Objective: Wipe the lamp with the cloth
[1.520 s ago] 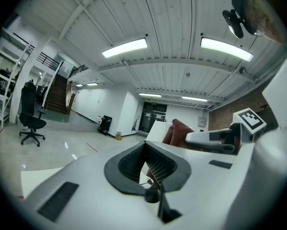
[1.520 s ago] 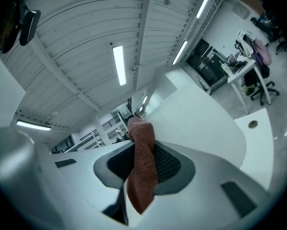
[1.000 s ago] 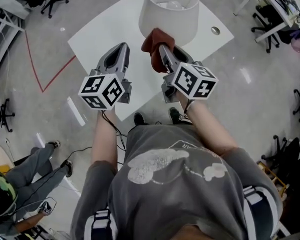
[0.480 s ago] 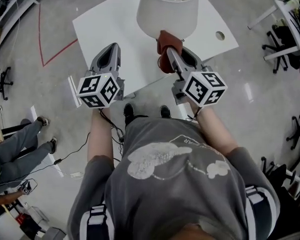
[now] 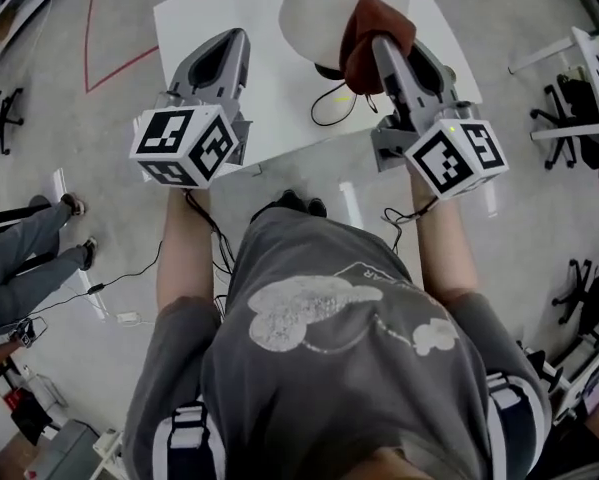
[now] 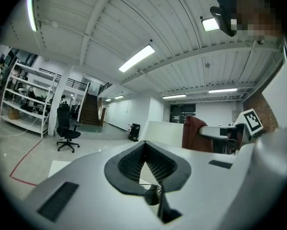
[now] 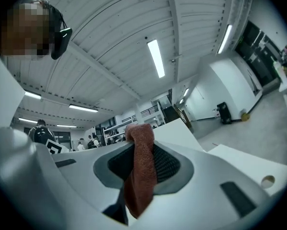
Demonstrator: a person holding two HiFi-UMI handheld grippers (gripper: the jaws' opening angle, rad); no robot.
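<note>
my left gripper point(image 5: 235, 40) pinched closed on nothing over the white table point(image 5: 279, 118), just one lamp point(image 5: 314, 18) standing there with a white shade, one rust-red cloth point(image 5: 371, 30) up against that shade, clamped tight in my right gripper point(image 5: 383, 46)

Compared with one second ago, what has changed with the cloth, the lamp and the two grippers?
The right gripper, shut on the reddish-brown cloth, carried it rightward round the near side of the white lampshade, from its left part to its right. Nothing was released. The left gripper stays shut and empty over the white table.
</note>
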